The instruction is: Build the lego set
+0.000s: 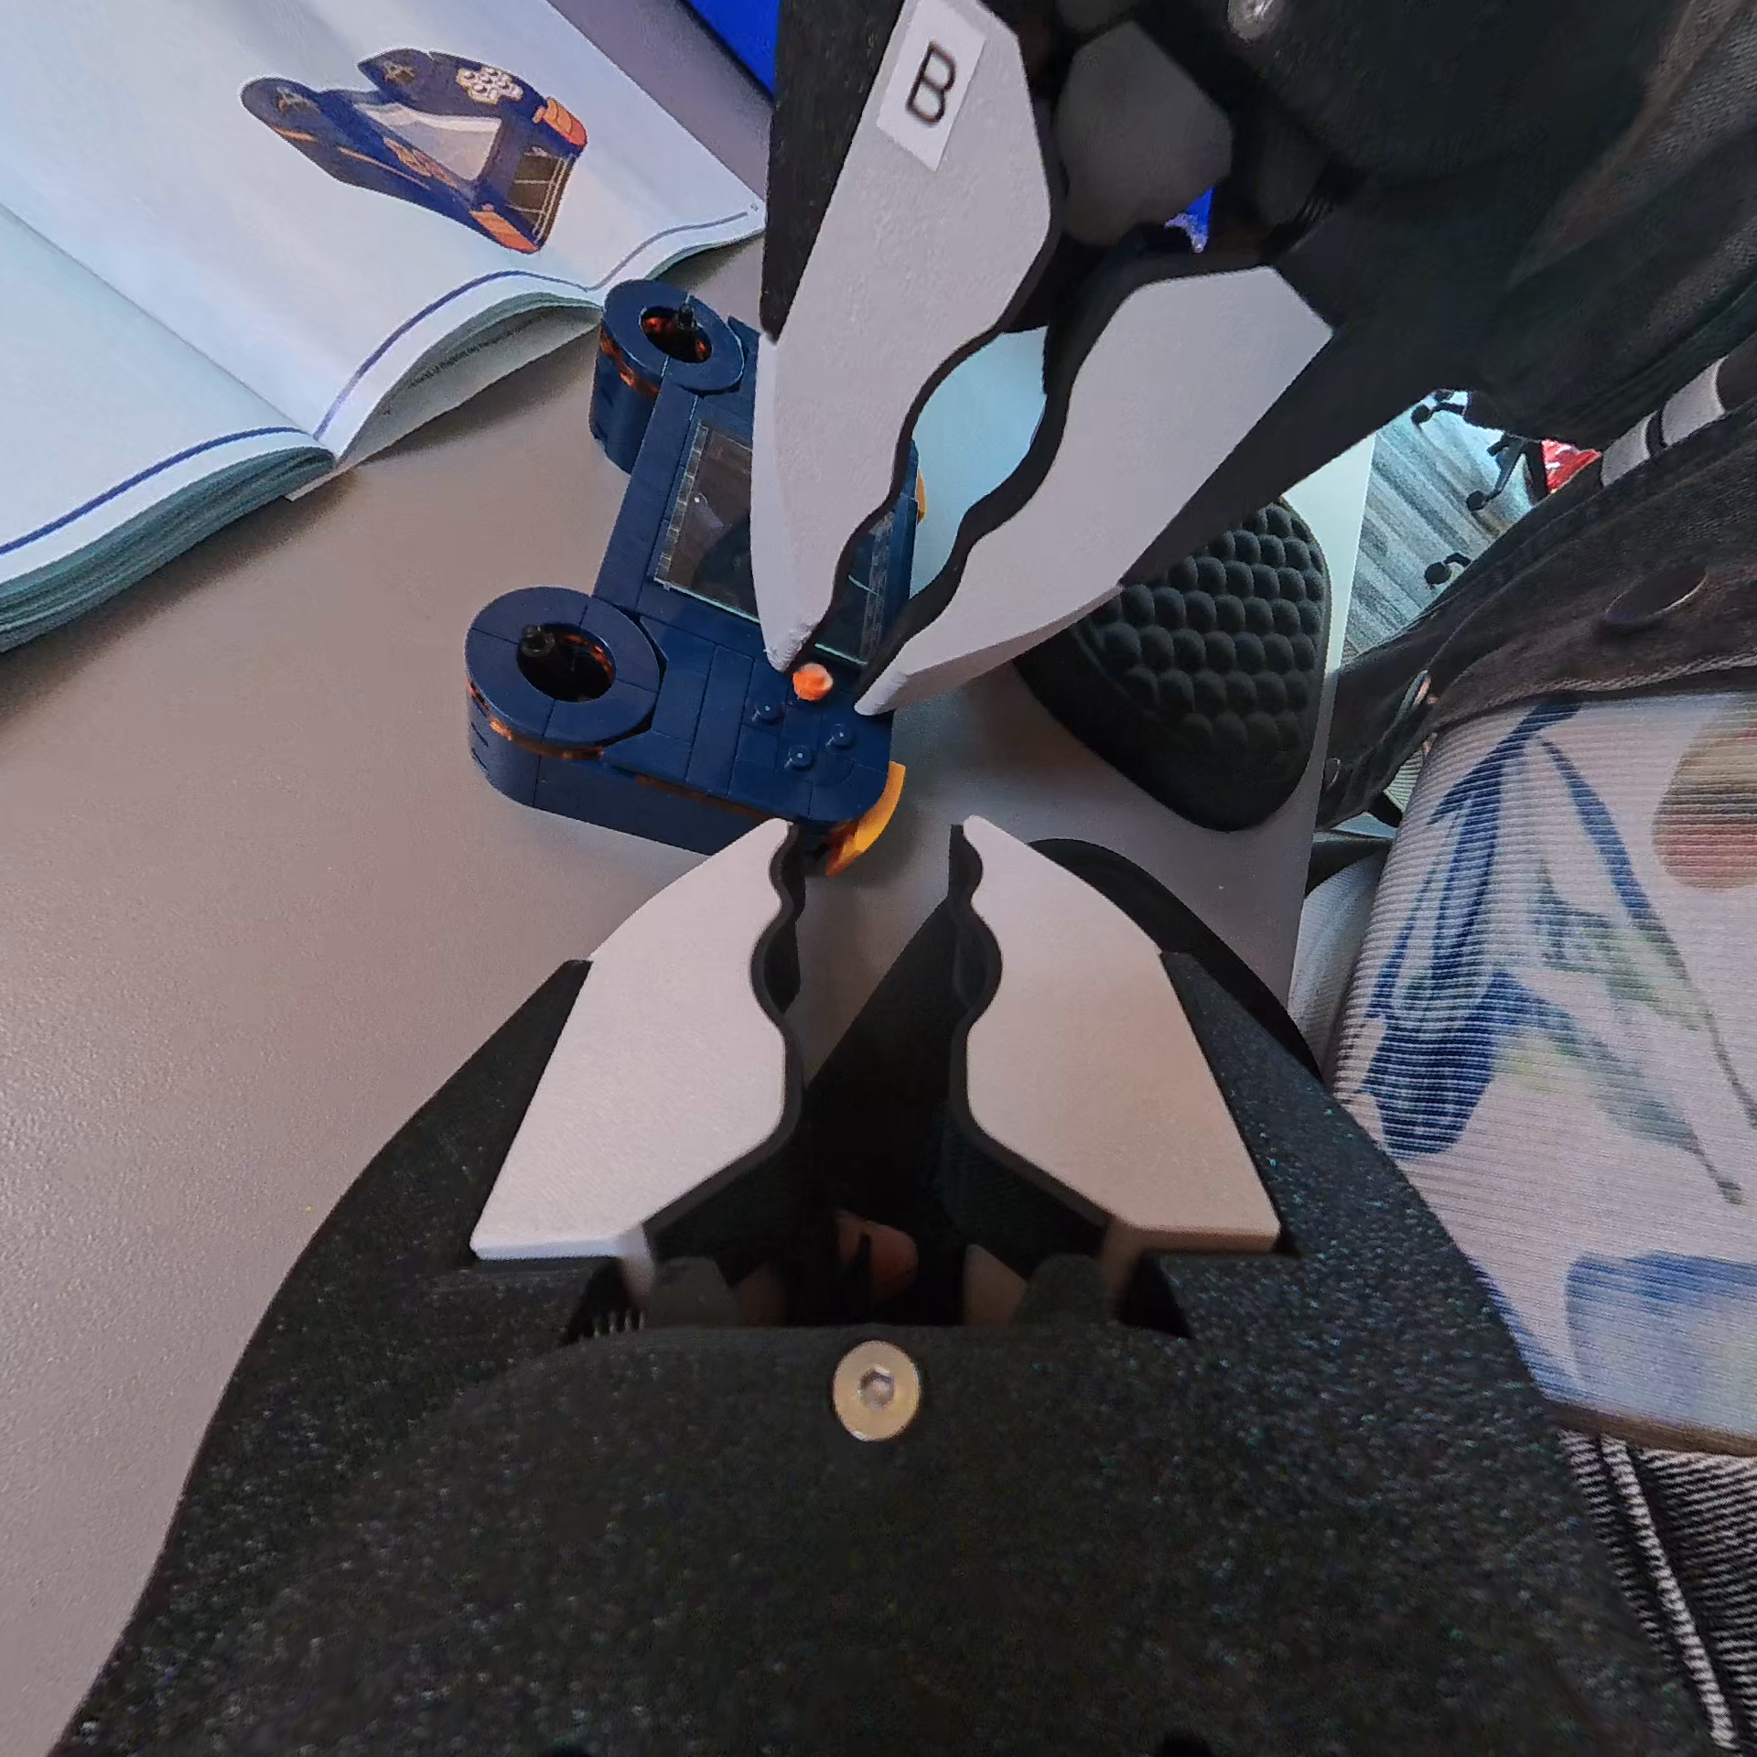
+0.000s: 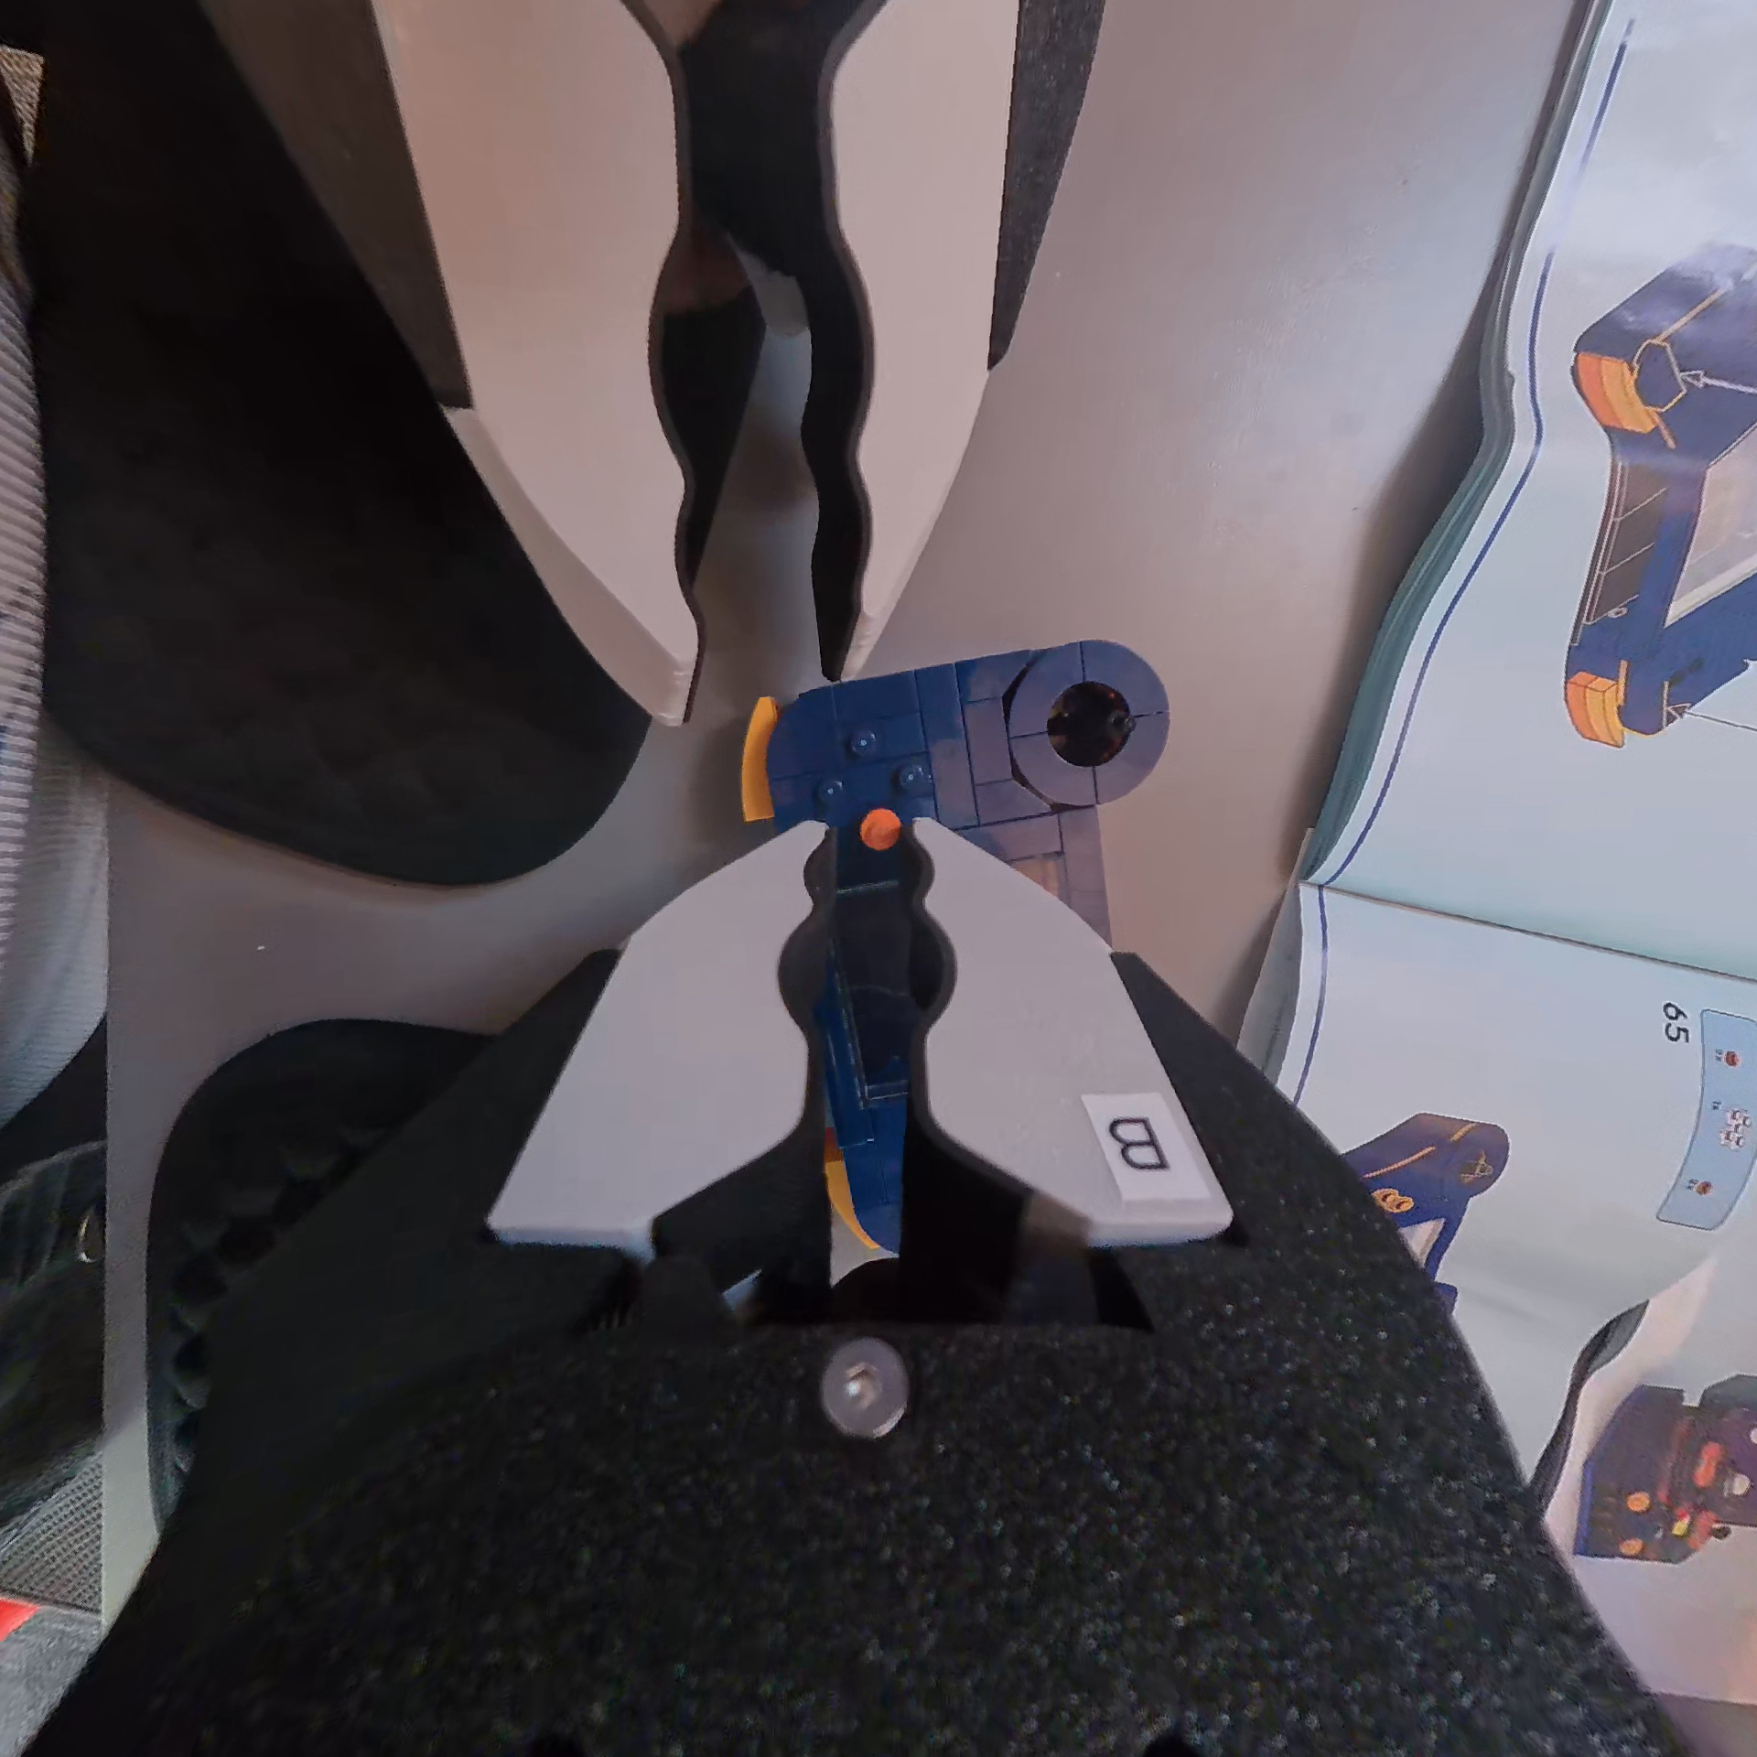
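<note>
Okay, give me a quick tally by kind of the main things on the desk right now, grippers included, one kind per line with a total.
Grippers: 2, left gripper and right gripper
Dark blue lego model: 1
Small orange round piece at the right gripper's tips: 1
Open instruction booklet: 1
Total: 5

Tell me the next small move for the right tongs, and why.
Probably press the orange stud straight down onto the blue model, then let go. The right tongs pinch it at their tips, right over the model's top where three bare studs show. The left tongs sit open at the model's near edge, not gripping it, so push gently or the model may slide.
</note>
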The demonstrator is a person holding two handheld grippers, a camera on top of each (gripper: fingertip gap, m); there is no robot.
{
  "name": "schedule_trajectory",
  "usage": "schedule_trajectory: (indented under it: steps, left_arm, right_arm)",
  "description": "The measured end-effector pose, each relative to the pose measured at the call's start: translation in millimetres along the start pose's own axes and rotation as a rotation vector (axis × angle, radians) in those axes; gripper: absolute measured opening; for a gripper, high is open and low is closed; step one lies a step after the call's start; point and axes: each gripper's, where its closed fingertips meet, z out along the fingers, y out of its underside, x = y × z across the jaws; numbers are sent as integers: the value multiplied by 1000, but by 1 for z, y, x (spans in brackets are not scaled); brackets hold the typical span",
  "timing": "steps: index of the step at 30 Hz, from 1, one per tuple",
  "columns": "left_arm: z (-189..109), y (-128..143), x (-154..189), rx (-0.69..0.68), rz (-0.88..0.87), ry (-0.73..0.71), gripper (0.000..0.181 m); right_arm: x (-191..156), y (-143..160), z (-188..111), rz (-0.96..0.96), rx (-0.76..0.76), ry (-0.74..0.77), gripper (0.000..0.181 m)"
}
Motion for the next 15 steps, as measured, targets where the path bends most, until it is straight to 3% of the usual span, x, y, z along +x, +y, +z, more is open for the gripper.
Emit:
schedule_trajectory:
  steps: [1, 15]
  left_arm:
    - [0, 0, 0, 0, 0, 0, 29]
    - [0, 0, 0, -4, -3, 0, 28]
  right_arm:
    - [0, -1, 0, 2, 6, -2, 11]
    - [-2, 0, 0, 7, 11, -11, 16]
